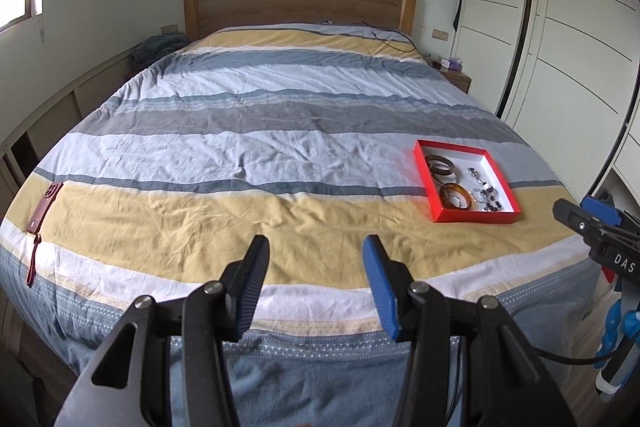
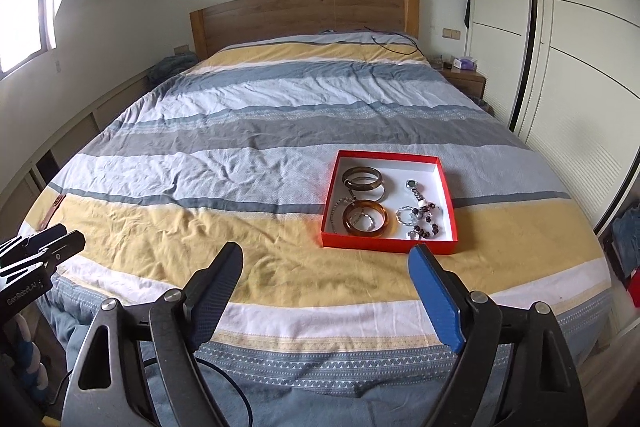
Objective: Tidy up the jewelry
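Observation:
A shallow red box [image 2: 386, 245] with a white inside lies on the bed's yellow stripe; it also shows in the left wrist view [image 1: 474, 216]. It holds dark bangles [image 2: 363, 179], an amber bangle [image 2: 368, 223], a thin chain, a keyring clasp [image 2: 415, 189] and a beaded bracelet [image 2: 424, 221]. My right gripper [image 2: 326, 257] is open and empty, just in front of the box. My left gripper [image 1: 316, 247] is open and empty, well left of the box, over the bed's foot.
The striped duvet [image 1: 280, 115] covers the bed, with a wooden headboard [image 1: 300, 3] behind. A brown phone case with a strap [image 1: 42, 207] lies at the bed's left edge. A black cable [image 2: 396, 43] lies near the pillows. White wardrobe doors [image 2: 580, 27] stand at the right.

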Available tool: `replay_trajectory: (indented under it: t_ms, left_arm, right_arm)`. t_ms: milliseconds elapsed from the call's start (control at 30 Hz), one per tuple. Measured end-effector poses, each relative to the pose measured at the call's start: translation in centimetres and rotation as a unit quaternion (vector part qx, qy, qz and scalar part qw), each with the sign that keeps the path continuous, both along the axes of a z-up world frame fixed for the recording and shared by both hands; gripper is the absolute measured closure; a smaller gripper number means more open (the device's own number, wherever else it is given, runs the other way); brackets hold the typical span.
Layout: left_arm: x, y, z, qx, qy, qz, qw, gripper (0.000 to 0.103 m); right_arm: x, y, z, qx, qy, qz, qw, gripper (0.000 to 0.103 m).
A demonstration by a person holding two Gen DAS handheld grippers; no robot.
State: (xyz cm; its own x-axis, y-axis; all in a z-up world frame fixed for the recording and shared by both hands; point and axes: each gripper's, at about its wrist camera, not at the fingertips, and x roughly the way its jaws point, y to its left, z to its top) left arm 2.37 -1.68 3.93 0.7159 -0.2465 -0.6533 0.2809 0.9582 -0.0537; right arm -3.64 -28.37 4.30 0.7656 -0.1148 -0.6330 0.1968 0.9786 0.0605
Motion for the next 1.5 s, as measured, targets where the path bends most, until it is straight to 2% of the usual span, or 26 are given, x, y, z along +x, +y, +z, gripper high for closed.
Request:
replay_trajectory:
  t_ms: [567, 1100, 1267, 1500]
  left_arm:
    - [-1.8, 1.2, 0.3, 0.016, -0.015, 0.029, 0.9993, 0.056]
    - [-2.6, 0.8, 0.4, 0.018, -0.019, 0.03, 0.9992, 0.056]
    - [-2.7, 0.7, 0.3, 0.02, -0.02, 0.029, 0.9992, 0.048]
    - [-2.3, 0.7, -0.4, 0.021, -0.011, 0.023, 0.9995, 0.047]
  right_arm:
    - [-2.4, 0.9, 0.1, 0.0, -0.01, -0.005, 1.0, 0.015]
    - [-2.9, 1.4, -1.1, 0.004, -0.005, 0.007, 1.0, 0.015]
    - [-2.9, 1.5, -1.5, 0.006, -0.001, 0.007, 1.0, 0.015]
    - [-2.7, 1.6, -1.9, 0.006, 0.006, 0.004, 1.0, 0.015]
